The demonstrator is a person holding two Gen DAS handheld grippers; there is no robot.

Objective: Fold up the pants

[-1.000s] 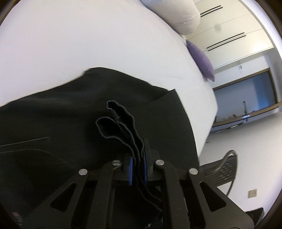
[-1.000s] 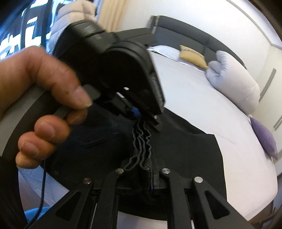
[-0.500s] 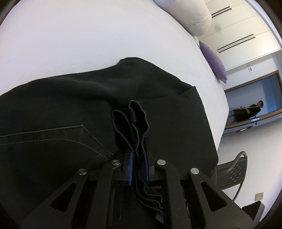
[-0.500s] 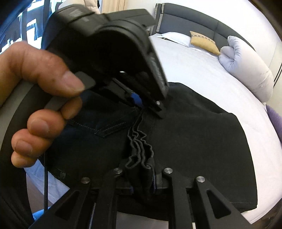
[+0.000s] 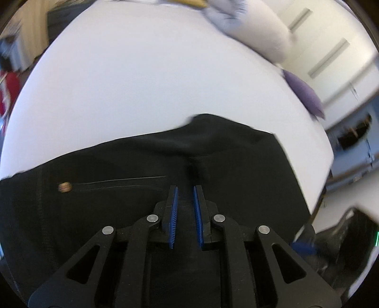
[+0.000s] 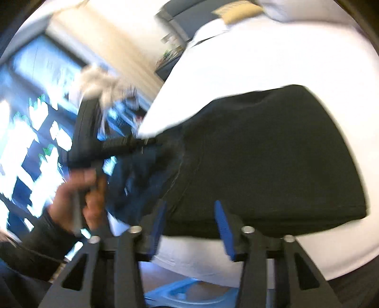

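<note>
The black pants (image 5: 236, 165) lie folded and flat on the white bed (image 5: 154, 83), with a small button (image 5: 64, 187) showing at the left. My left gripper (image 5: 184, 188) hangs just above them, its blue pads (image 5: 174, 201) a narrow gap apart with no cloth between. In the right wrist view the pants (image 6: 260, 154) form a dark block near the bed's edge. My right gripper (image 6: 189, 206) sits in front of their near edge, its jaws opening and empty. A hand (image 6: 78, 189) holds the left gripper (image 6: 113, 147) beside the pants' left end. The picture is blurred by motion.
A white pillow (image 5: 255, 30) and a purple cushion (image 5: 305, 94) lie at the bed's far right. A tan pillow (image 6: 239, 10) rests by the dark headboard. A dark chair (image 5: 350, 232) stands off the bed's corner. A bright window (image 6: 28, 130) fills the left.
Both grippers were shut on the bunched edge of the pants; both have let it go. The cloth now lies flat. The right gripper has swung aside and rolled; the left has drawn back.
</note>
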